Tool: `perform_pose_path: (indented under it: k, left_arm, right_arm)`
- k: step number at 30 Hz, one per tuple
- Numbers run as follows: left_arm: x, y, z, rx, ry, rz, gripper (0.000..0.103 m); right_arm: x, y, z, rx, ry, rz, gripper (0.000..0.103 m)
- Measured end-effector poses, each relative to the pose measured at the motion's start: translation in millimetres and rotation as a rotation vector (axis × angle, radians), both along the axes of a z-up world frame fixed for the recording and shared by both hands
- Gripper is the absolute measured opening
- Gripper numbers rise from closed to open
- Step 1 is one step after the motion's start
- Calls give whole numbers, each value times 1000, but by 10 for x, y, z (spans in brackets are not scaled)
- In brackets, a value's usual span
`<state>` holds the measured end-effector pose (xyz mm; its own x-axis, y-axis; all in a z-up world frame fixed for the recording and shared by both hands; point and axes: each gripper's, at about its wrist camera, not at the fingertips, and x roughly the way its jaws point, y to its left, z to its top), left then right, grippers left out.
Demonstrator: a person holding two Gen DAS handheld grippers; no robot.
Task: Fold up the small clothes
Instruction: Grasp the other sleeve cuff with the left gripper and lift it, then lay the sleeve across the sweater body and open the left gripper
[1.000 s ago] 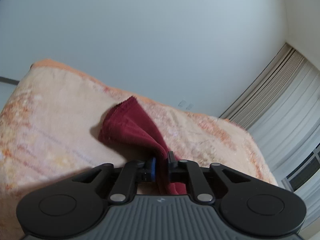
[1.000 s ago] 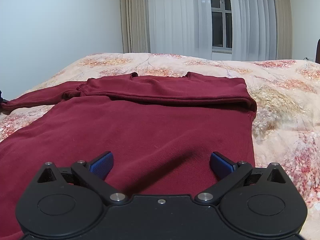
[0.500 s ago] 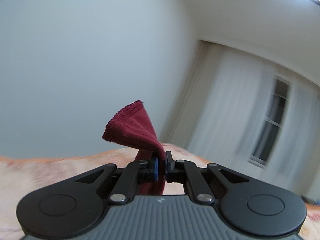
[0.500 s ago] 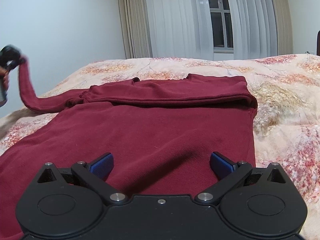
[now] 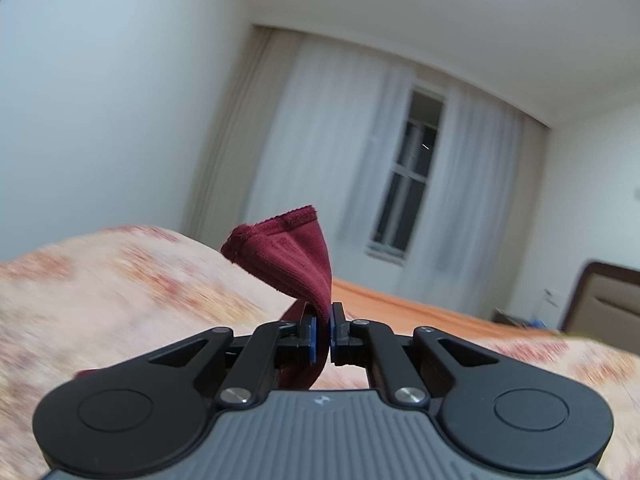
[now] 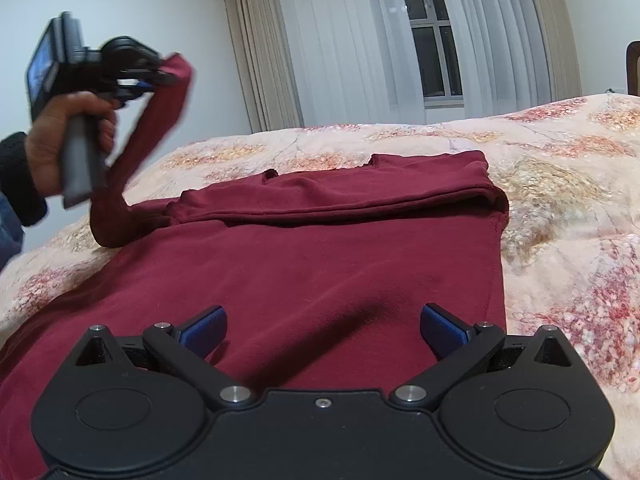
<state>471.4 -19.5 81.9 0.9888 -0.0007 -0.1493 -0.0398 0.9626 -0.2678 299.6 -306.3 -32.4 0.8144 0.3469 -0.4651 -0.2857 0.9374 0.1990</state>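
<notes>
Pale curtains [image 6: 360, 40] and a dark window [image 6: 434, 56] are filling the wall ahead of our right gripper [image 6: 322, 326], and a floral bedspread [image 6: 560, 184] is stretching out beneath both tools. On it we are folding a maroon sweatshirt [image 6: 304, 264], which is lying flat just ahead of and under the right gripper.

Our left gripper [image 5: 323, 336] is pinching the cuff of the sleeve [image 5: 294, 256] between its blue pads [image 5: 312, 338], with the cloth bunching above the closed jaws. From the right wrist view, that same sleeve [image 6: 152, 128] is arching up off the bed, well to the left of and above the right gripper, raised in the person's hand [image 6: 60, 140]. Our right gripper is hanging over the body of the garment with its jaws spread wide, holding nothing.

We are judging the job to be partway along. The top of the sweatshirt, far ahead of the right gripper, is already turned down into a band, and its right edge is looking straight, as if that side is tucked in. The lifted sleeve is not yet laid across the body, and the final fold-ups of the lower part are not yet done.

We are finding no readable brand or writing; only a small pale emblem [image 5: 321, 400] is showing on the left gripper's housing.
</notes>
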Motion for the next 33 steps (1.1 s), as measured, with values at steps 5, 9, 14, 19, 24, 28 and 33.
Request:
perform_pose_path:
  k: [5,9,14,19,24,28,33]
  left_arm:
    - [75,-470,-228,49,60,-143,5]
    - [142,-784,-423,86,143,-233,6]
    - [145,-969,-605,107,214,-286,6]
    - [152,-1011,-649,75,275,-362,14]
    - [181,-1053,-686,68,316,-429,35]
    - [138,-998,-645,-1,309,-452,74]
    - [13,-818,-502,6,291,-371,101]
  right_arm:
    - [-47,-59,2,36,-6,-26,103]
    - [-96,-115,6,75,-10,-58,103]
    - [-129,-178,4,123,-8,-68,103]
    - [-139,-176,7,138,-7,-69,103]
    - [-144,-184,8,150,-3,-69,103]
    - [-142,-179,7,156,-1,-70,103]
    - [-133,-185,3,156,0,-70,103]
